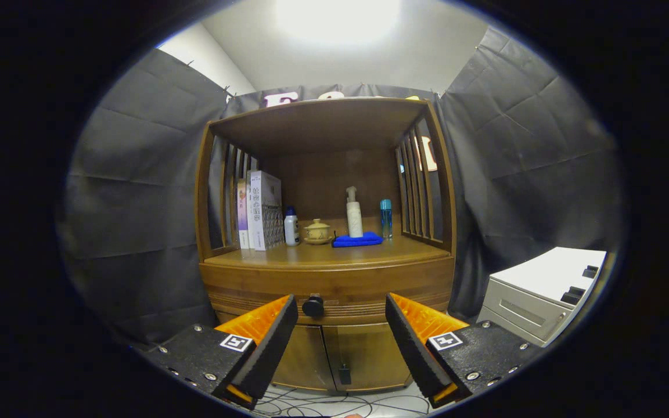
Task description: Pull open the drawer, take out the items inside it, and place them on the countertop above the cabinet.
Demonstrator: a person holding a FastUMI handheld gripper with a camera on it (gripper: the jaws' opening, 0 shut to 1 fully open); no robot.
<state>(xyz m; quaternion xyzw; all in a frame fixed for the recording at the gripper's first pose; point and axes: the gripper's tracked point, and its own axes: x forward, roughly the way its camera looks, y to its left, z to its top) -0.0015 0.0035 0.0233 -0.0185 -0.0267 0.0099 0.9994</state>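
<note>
I see my gripper [341,305] released, fingers spread wide, short of the cabinet. The drawer [327,285] sits closed; its black knob [313,305] lies between the fingertips, beyond them.

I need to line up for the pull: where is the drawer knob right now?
In the gripper view, the black drawer knob sits mid-front on the closed drawer, under the countertop, ahead of the open gripper and nearer its left finger.

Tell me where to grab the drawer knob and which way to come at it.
Grip the round black drawer knob by its sides, coming straight in from the front. It juts out from the closed drawer front, just ahead of the open gripper, slightly nearer its left finger, so shift a little left before closing.
</note>
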